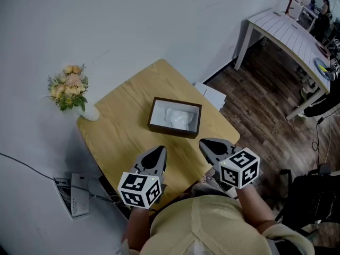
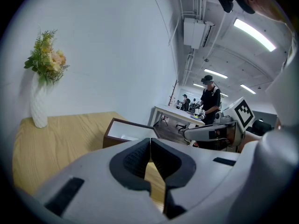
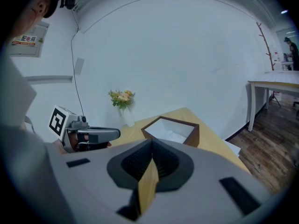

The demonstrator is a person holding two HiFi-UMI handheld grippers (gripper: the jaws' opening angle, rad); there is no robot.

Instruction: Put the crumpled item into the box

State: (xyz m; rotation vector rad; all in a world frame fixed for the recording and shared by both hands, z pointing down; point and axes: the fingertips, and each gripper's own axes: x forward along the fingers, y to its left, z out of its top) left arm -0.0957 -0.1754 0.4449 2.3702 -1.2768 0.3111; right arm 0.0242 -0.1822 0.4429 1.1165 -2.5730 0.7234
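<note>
The left gripper [image 1: 159, 152] and right gripper [image 1: 206, 143] are closed, empty. Ahead of both fingertips, bare table [image 1: 122, 121] is seen up to the box [image 1: 172, 130] edge; the crumpled item [image 1: 178, 117] is laid inside.

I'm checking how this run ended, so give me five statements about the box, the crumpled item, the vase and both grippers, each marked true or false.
1. The crumpled white item lies inside the box. True.
2. The left gripper holds the crumpled item. False: its jaws are together with nothing between them.
3. The vase of flowers stands inside the box. False: it stands at a corner of the table, apart from the box.
4. The right gripper is shut and empty. True.
5. Both grippers hang directly over the box. False: they are at the table's near edge, short of the box.
</note>
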